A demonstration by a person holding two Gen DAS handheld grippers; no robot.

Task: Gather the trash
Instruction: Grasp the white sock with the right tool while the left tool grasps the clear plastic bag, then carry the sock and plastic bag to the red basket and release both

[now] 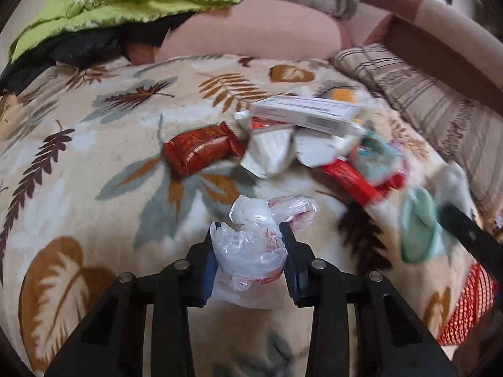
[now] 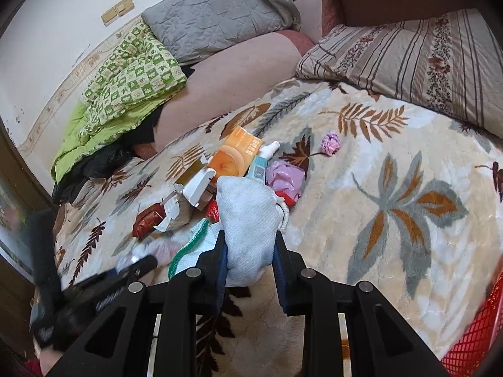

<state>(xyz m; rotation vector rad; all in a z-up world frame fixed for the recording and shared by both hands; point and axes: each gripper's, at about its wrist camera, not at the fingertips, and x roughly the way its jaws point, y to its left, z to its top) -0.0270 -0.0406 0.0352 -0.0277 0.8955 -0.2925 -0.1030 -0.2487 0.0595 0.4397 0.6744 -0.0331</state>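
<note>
My left gripper is shut on a crumpled clear plastic bag with red print, held over the leaf-patterned blanket. Ahead of it lies a trash pile: a red snack wrapper, a white carton, torn white packaging and a red-and-teal packet. My right gripper is shut on a white cloth pouch with a drawstring. Beyond it lie an orange box, a white spray bottle, pink plastic and a pink crumpled ball.
A red mesh basket sits at the blanket's right edge, also seen as the basket in the right wrist view. Striped pillow, grey pillow and green quilt line the back. The other gripper's black body shows blurred at left.
</note>
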